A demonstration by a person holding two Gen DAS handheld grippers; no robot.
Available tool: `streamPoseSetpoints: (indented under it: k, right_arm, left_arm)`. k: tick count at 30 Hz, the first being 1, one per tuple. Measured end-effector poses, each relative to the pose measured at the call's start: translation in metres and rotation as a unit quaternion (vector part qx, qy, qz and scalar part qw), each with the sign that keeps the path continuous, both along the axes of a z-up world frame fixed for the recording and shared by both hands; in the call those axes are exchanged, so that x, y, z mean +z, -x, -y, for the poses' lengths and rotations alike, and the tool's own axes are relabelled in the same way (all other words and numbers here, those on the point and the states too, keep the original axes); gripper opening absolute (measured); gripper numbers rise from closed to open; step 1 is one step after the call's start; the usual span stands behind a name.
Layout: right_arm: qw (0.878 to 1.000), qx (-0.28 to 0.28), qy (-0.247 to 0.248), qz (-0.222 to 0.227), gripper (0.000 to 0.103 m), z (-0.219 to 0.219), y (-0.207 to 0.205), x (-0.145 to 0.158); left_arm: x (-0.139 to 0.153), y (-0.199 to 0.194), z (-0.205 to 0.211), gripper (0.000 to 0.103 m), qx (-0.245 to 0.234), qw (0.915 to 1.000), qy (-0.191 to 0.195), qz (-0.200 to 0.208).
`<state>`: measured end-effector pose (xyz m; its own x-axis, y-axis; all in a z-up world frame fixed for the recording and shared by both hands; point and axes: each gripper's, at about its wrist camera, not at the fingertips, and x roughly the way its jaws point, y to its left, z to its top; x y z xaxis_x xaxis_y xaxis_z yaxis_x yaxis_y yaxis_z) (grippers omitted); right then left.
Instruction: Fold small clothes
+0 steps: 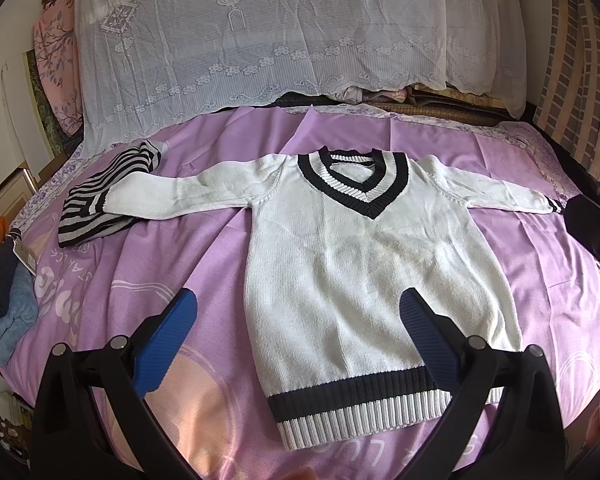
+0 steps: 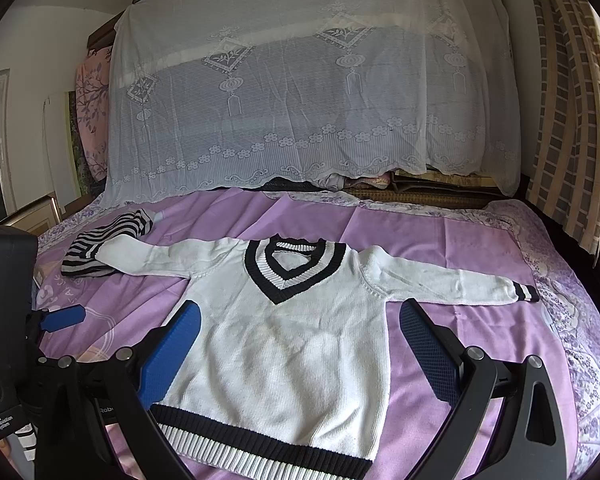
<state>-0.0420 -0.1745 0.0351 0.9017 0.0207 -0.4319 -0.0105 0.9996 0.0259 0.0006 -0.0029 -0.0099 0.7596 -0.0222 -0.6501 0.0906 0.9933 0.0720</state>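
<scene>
A white knit sweater (image 1: 340, 264) with a navy-striped V-neck and hem lies flat, face up, on the purple bedsheet (image 1: 204, 256), both sleeves spread out sideways. My left gripper (image 1: 298, 300) hovers open above its lower left side, holding nothing. In the right wrist view the same sweater (image 2: 292, 344) lies under my right gripper (image 2: 300, 314), which is open and empty over the sweater's body. The left gripper (image 2: 66, 316) shows at the left edge of that view. The sweater's left cuff rests on a black-and-grey striped garment (image 1: 100, 204).
The striped garment (image 2: 100, 252) lies folded at the far left of the bed. A pile of blue, navy and orange clothes (image 1: 4, 300) sits at the bed's left edge. A white lace cloth (image 1: 292, 32) drapes the furniture behind. Checked curtains (image 2: 564, 120) hang at right.
</scene>
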Motion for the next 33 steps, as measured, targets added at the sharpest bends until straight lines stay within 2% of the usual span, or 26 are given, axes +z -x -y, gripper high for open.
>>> streamPoseSetpoints:
  k: [23, 28, 33]
  right_arm:
    - [1.0, -0.002, -0.002, -0.007, 0.1, -0.003, -0.003, -0.002]
    - [1.0, -0.005, -0.004, -0.021, 0.1, 0.002, -0.013, -0.01]
    - [0.998, -0.017, -0.02, -0.052, 0.1, 0.018, -0.032, -0.032]
  left_arm:
    - [-0.008, -0.001, 0.001, 0.099, 0.004, 1.0, -0.001, -0.005]
    - [-0.016, -0.013, -0.004, 0.099, 0.01, 0.9998, -0.002, -0.018]
    - [-0.033, -0.033, -0.018, 0.099, 0.03, 0.9984, 0.009, -0.046]
